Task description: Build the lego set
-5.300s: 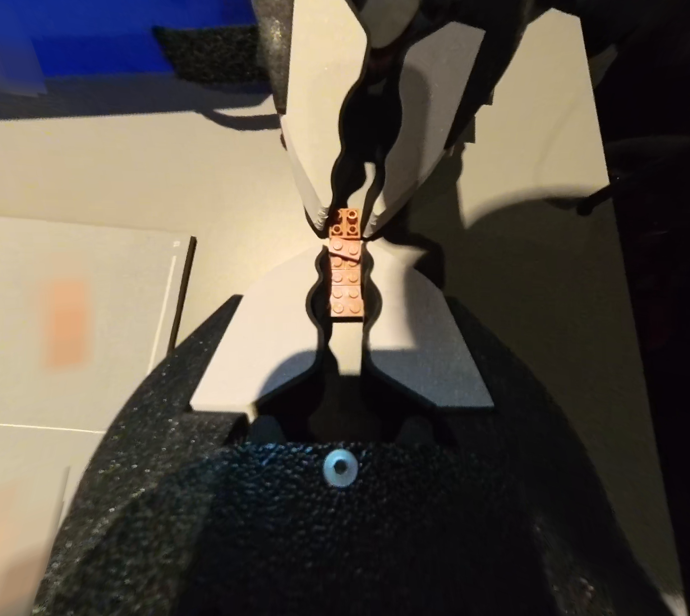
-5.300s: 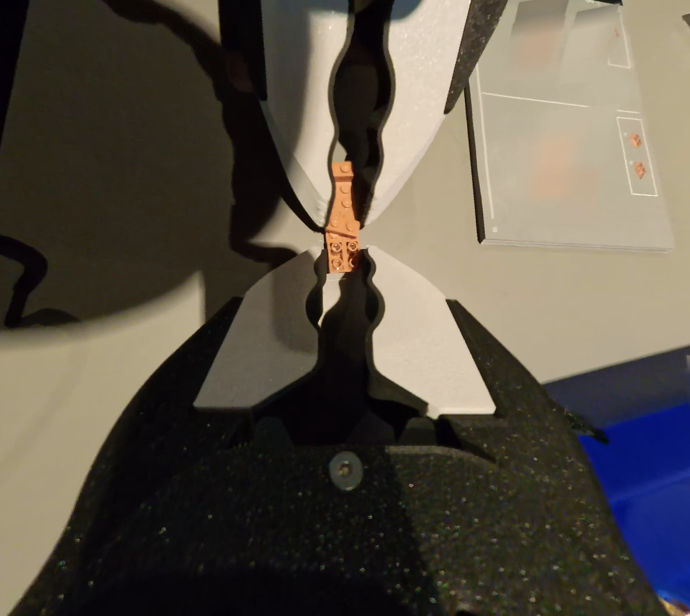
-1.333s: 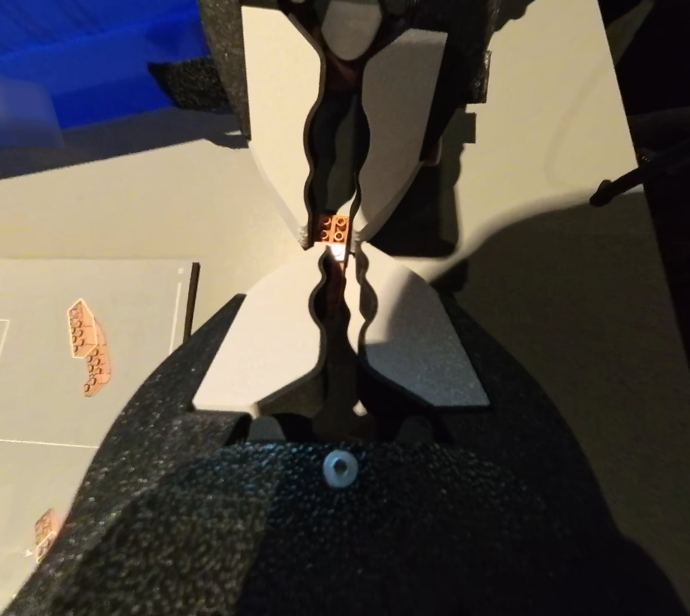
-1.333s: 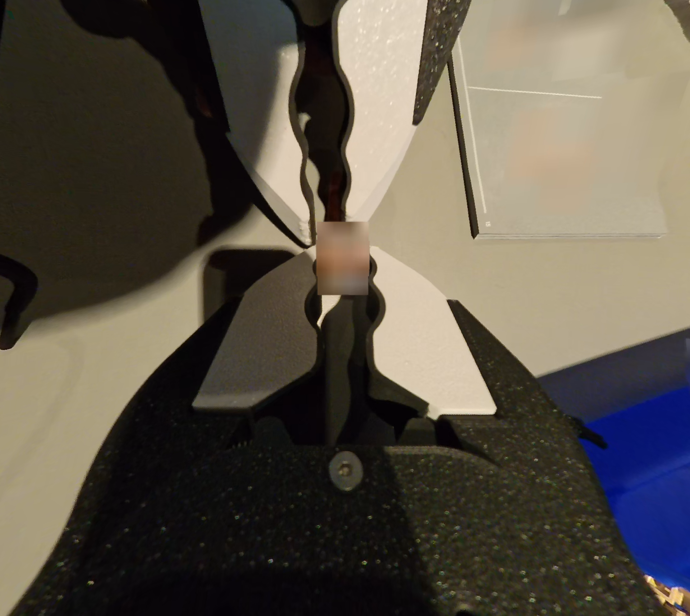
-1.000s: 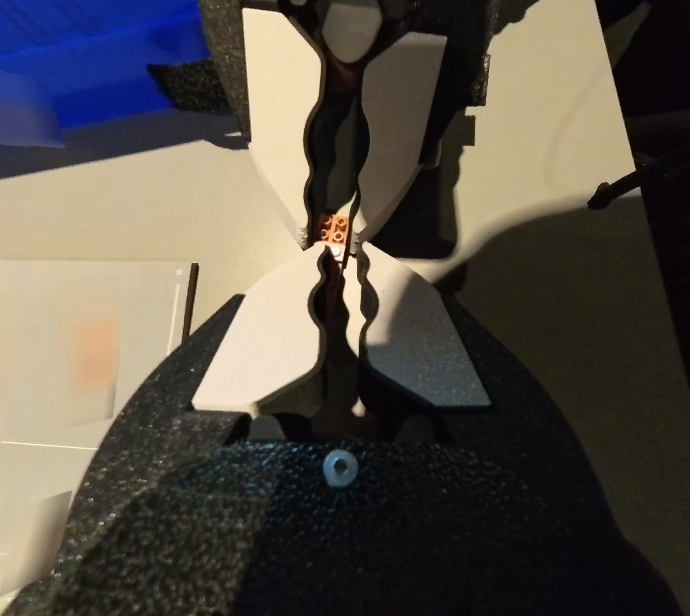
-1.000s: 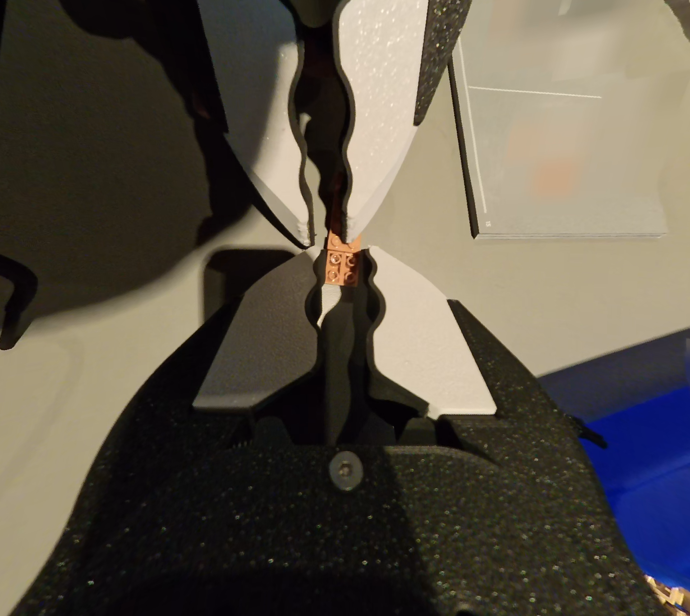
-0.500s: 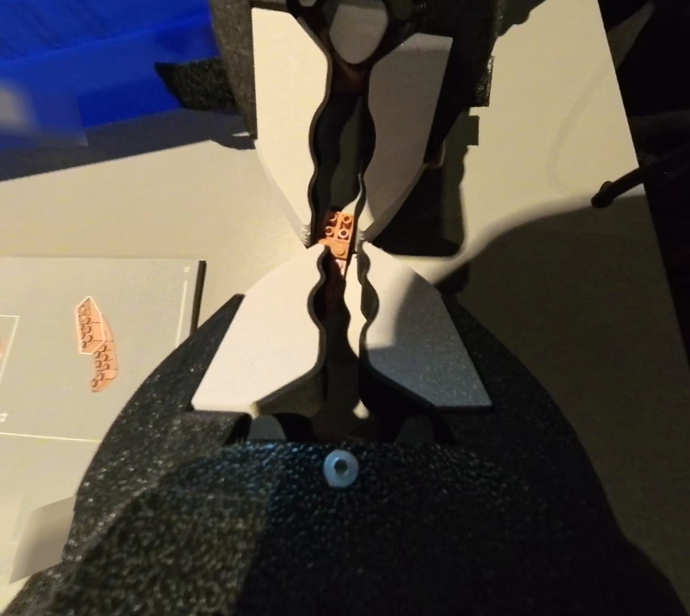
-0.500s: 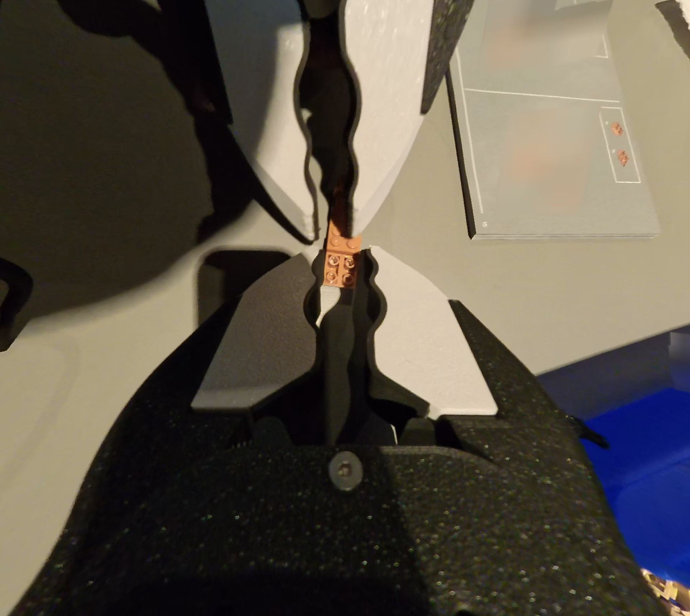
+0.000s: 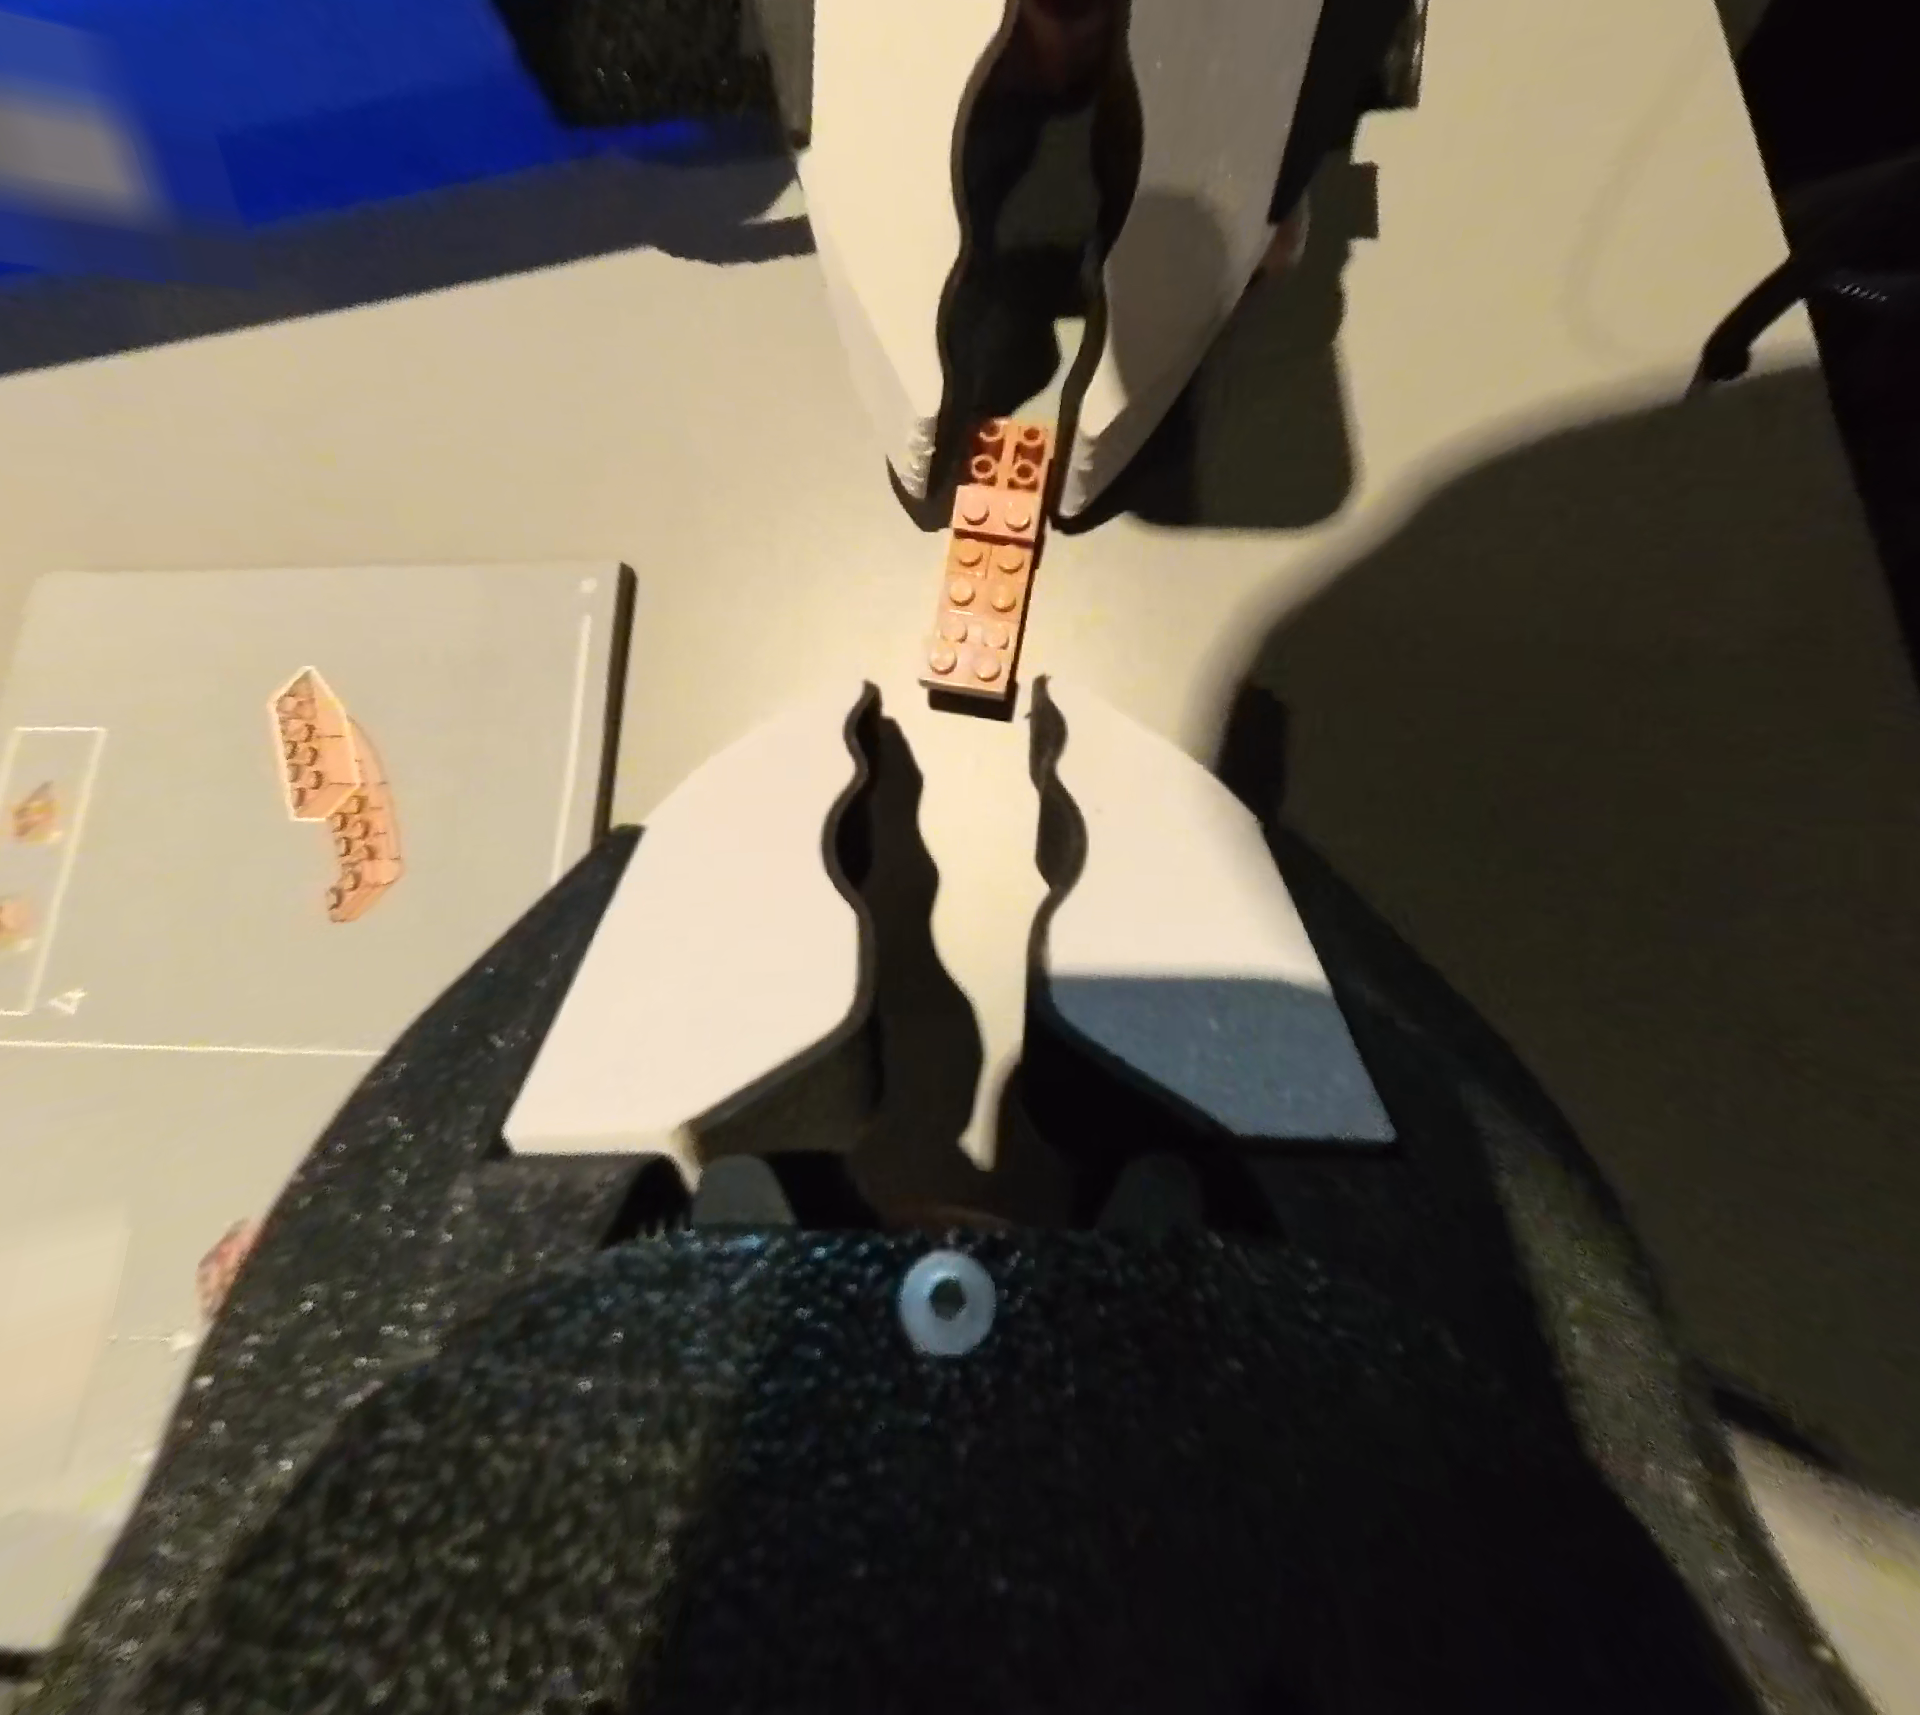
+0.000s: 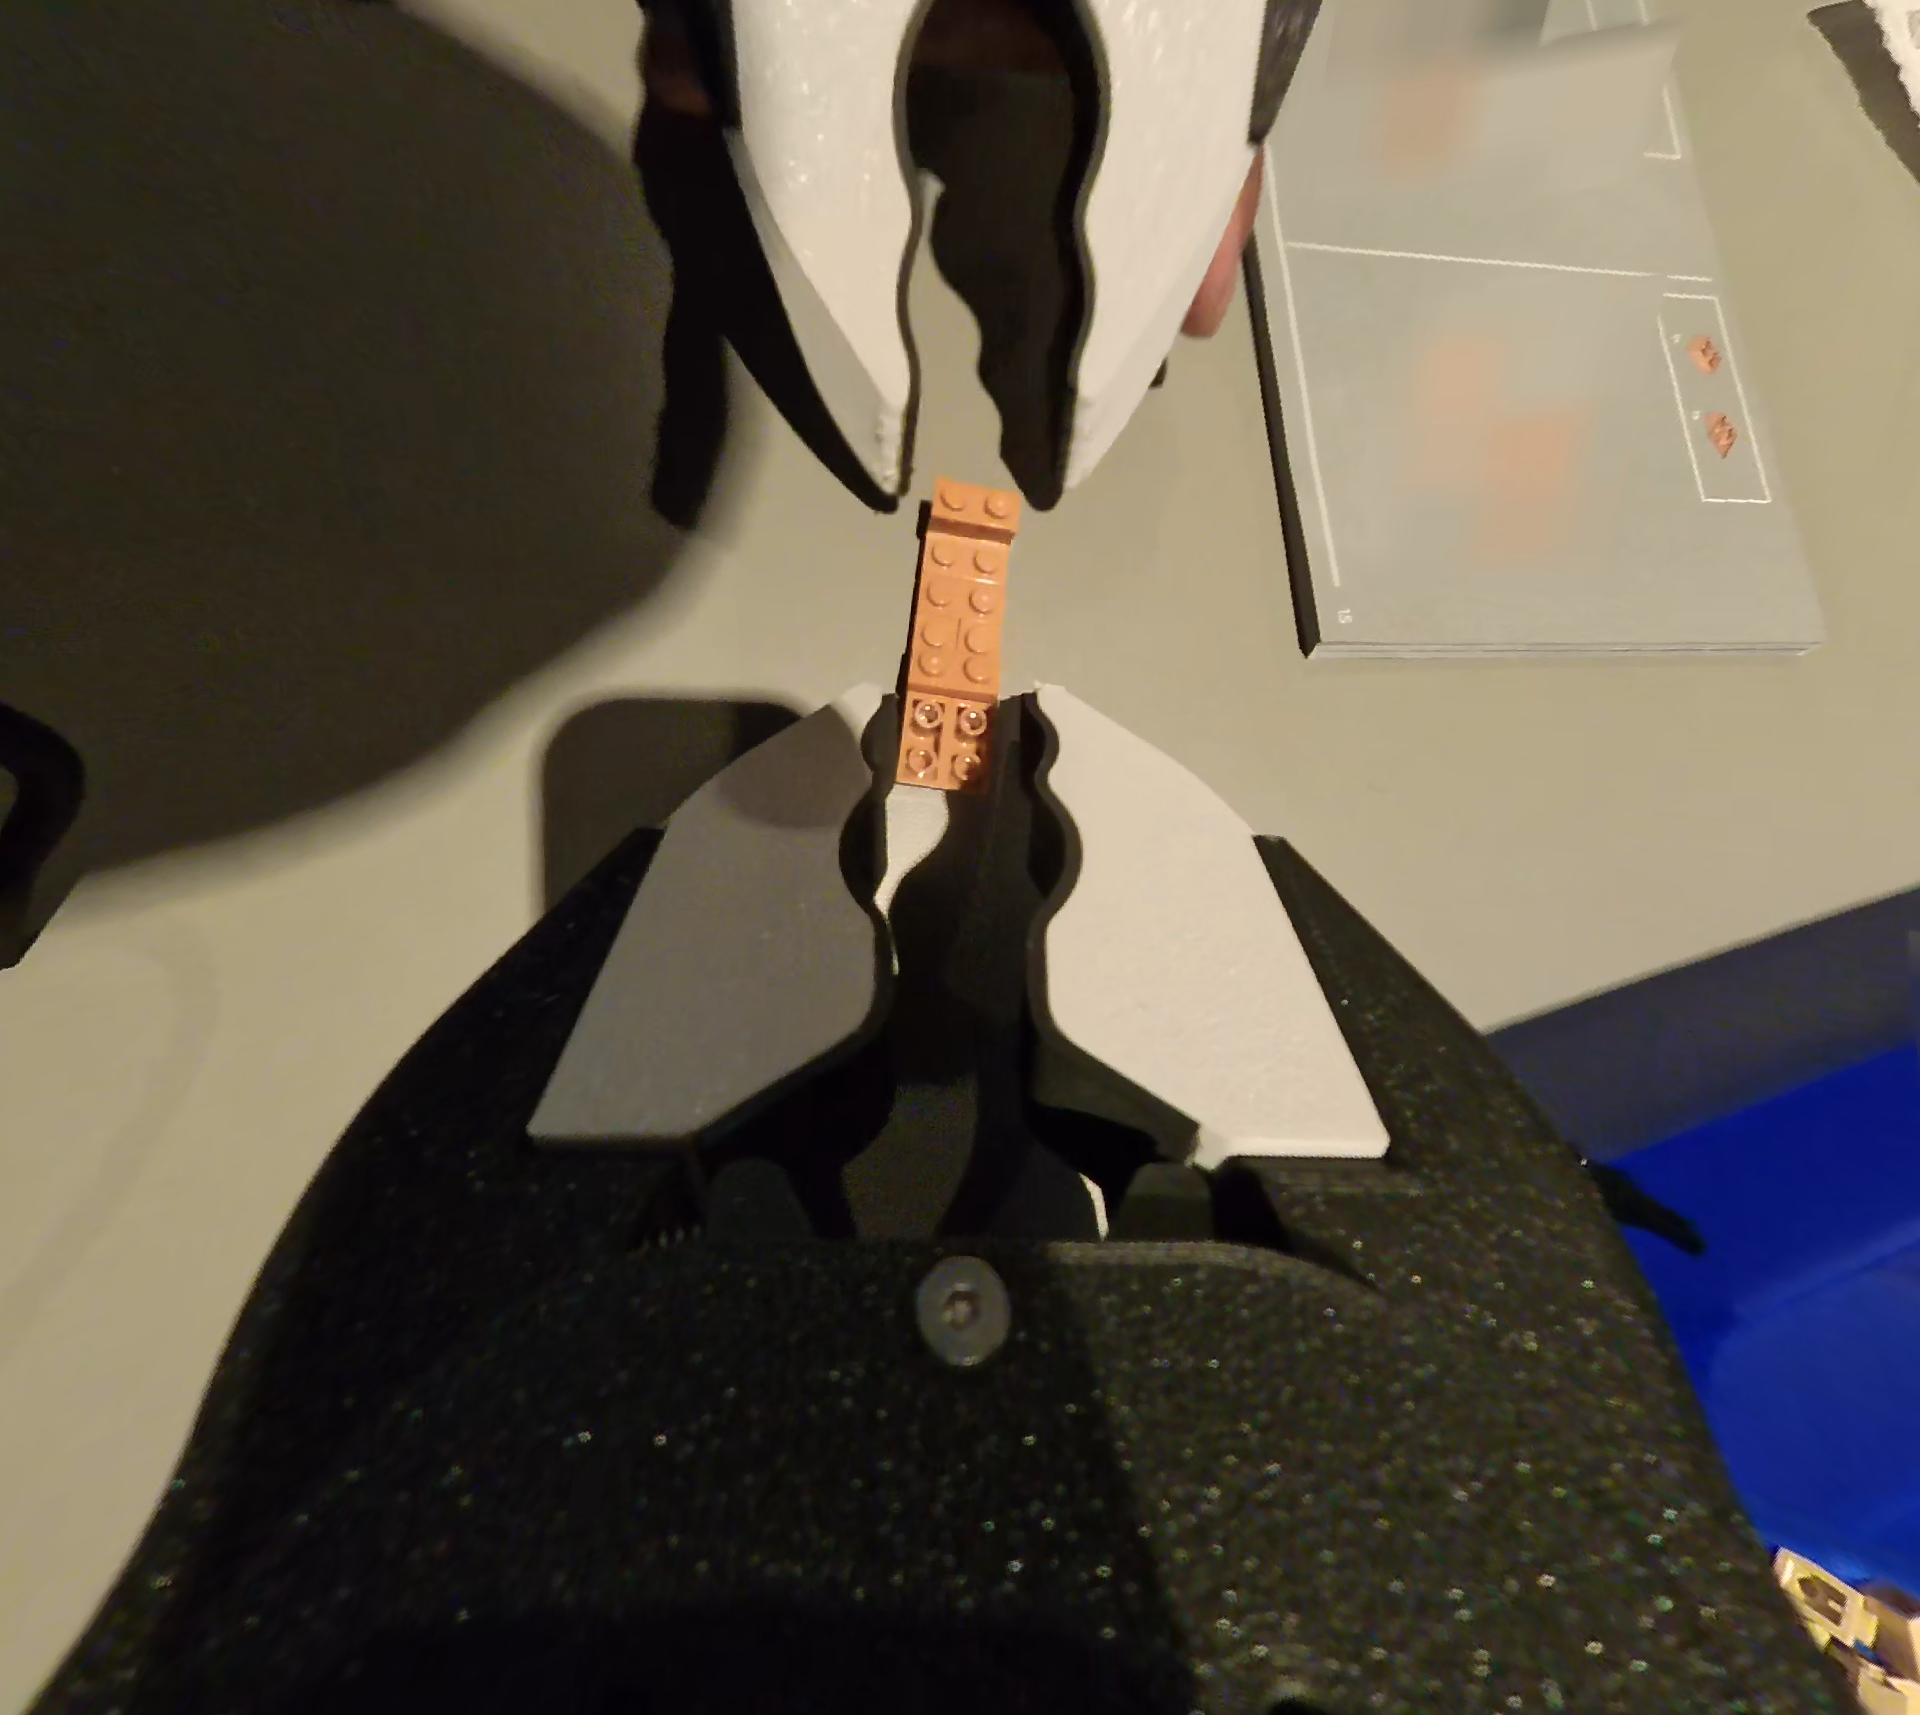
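Note:
A long orange-brown lego assembly [image 10: 956, 626] of several joined studded bricks hangs above the grey table. My right gripper [image 10: 948, 709] is shut on its near end, which sits between the fingertips. In the left wrist view the same assembly [image 9: 982, 595] sticks out of the right gripper [image 9: 997, 486] toward me. My left gripper [image 9: 951, 694] is open, its fingertips [image 9: 1044, 709] just short of the assembly's free end and not touching it. In the right wrist view the left gripper [image 10: 971, 470] faces me with its jaws apart at the assembly's far end.
A grey instruction booklet [image 9: 312, 782] lies flat on the table at the left; it also shows in the right wrist view [image 10: 1507, 418]. A blue bin [image 9: 260, 3] stands behind it and shows at lower right [image 10: 1766, 1198]. Pale loose bricks [image 10: 1839, 1603] show at the corner. The tips of one gripper are about 4 centimetres away from the tips of the other.
My left gripper has opened and drawn back off the lego assembly, baring its whole length. The right gripper still holds the assembly by its other end.

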A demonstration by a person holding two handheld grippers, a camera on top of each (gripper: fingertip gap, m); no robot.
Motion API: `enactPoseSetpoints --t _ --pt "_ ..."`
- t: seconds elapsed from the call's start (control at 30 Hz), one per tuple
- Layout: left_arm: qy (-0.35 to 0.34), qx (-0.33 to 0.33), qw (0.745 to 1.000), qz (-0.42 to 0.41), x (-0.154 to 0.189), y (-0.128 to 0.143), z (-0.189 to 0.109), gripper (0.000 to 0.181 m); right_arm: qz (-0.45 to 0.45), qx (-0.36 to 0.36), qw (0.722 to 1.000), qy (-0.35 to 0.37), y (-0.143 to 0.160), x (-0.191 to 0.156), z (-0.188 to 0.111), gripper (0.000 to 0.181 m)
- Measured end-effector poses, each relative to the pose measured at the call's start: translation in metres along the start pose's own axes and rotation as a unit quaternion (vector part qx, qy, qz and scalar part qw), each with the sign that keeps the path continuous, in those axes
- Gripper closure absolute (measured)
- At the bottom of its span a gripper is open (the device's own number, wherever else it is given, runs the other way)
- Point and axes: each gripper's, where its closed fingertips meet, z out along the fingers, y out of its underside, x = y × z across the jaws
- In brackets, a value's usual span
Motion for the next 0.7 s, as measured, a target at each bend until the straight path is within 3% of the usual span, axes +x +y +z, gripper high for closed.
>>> enactPoseSetpoints --t 0.7 --pt "0.010 -0.010 1.000 0.000 0.0017 -0.0010 0.0102 0.164 -0.003 0.002 1.000 0.001 -0.0006 -0.0006 0.0000 0.159"
